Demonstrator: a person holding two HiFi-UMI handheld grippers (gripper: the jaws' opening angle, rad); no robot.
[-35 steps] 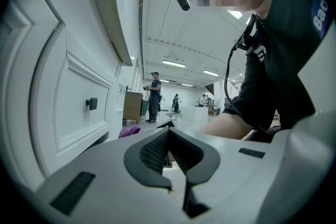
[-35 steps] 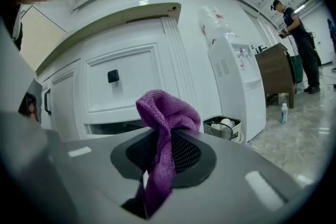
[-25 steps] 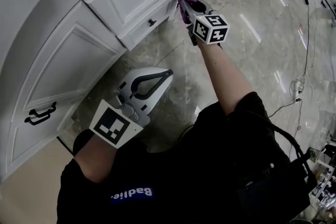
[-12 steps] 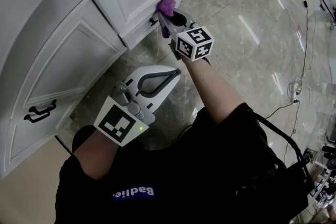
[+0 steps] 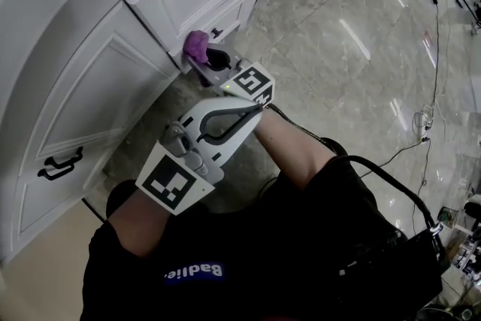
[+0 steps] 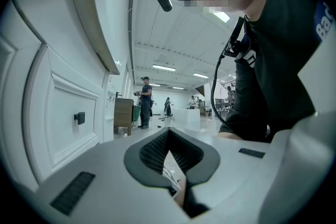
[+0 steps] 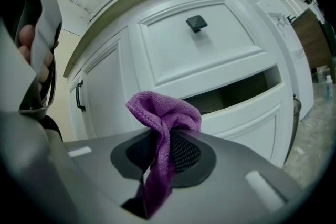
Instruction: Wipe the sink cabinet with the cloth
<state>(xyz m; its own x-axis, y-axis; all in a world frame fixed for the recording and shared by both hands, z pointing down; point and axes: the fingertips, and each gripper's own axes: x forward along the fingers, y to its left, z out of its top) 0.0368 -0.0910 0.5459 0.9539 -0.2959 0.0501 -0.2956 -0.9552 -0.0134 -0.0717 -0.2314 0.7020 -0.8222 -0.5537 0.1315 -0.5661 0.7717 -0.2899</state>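
1. The purple cloth is bunched at the front of the white cabinet, at 7 o'clock from the slightly open lower drawer.
2. The right gripper has its jaws clamped tight on the cloth.
3. The left gripper, at 5 o'clock from the cloth, has its jaws closed together on nothing, clear of the cabinet.
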